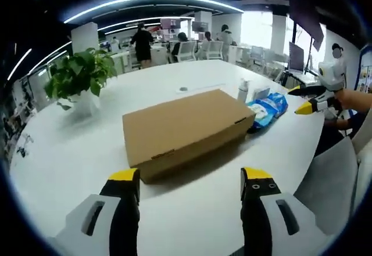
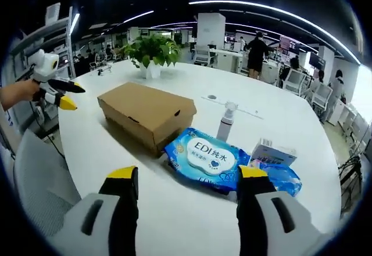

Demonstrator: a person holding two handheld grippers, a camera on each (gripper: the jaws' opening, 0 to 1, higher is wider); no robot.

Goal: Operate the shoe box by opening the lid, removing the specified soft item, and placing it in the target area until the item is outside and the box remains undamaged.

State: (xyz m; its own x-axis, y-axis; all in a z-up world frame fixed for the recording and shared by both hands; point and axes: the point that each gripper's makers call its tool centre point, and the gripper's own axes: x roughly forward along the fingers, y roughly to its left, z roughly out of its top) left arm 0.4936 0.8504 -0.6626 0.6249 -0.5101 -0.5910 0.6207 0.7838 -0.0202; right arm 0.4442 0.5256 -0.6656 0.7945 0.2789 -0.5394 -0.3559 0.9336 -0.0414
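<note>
A wide white table (image 1: 70,151) carries everything here. On it, near the middle, lies the brown cardboard shoe box (image 1: 187,129) with its lid down and flat, lying ahead of the left gripper (image 1: 192,181), whose two yellow-tipped jaws stand wide apart and hold nothing, just short of the box's near edge. A potted green plant (image 1: 81,76) stands well apart at the table's far left in the left gripper view. Just beside the box's end lies a blue pack of wet wipes (image 2: 206,158), touching or nearly touching the cardboard, with a second blue pack (image 2: 278,176) beside it under a small white carton (image 2: 273,151). A small spray bottle (image 2: 226,121) stands upright behind the wipes. The right gripper (image 2: 187,181) hovers over the table in front of the wipes, jaws wide apart and empty. What is inside the box cannot be told.
</note>
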